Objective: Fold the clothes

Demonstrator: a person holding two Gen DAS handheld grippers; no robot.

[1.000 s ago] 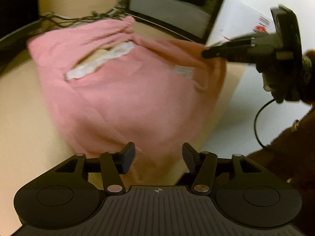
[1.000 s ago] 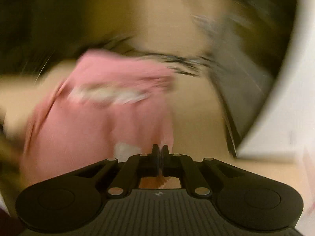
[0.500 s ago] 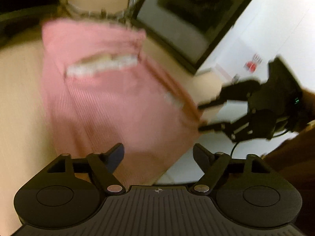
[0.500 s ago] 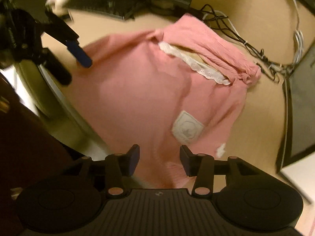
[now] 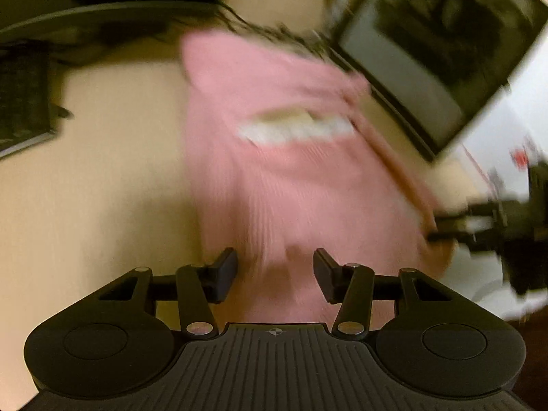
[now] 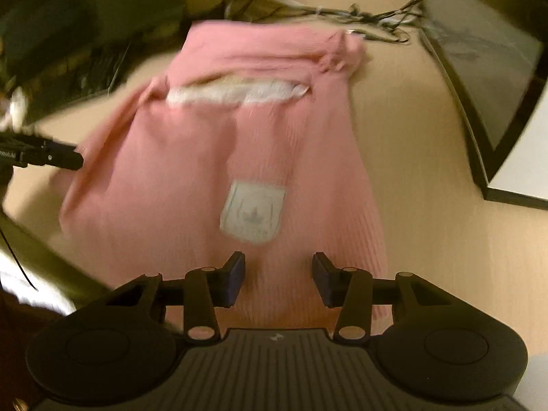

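A pink ribbed garment point(image 5: 294, 178) with a white lace neckline point(image 6: 236, 94) and a white patch point(image 6: 252, 213) lies spread on the beige table. My left gripper point(image 5: 275, 275) is open over the garment's near hem, nothing between its fingers. My right gripper point(image 6: 278, 279) is also open, above the hem just below the patch. In the left wrist view the right gripper point(image 5: 445, 227) shows blurred at the garment's right edge. In the right wrist view the left gripper's fingers point(image 6: 51, 157) show at the garment's left edge. Both views are blurred by motion.
A black-framed monitor point(image 5: 435, 58) stands at the back right. A tangle of cables point(image 6: 342, 17) lies behind the garment. A dark keyboard point(image 5: 20, 102) sits at the left. Bare beige table point(image 5: 102, 188) stretches left of the garment.
My right gripper let go of the garment and opened; it now looks at the garment from the near hem. The left gripper stayed open and swung left. The garment lies flatter.
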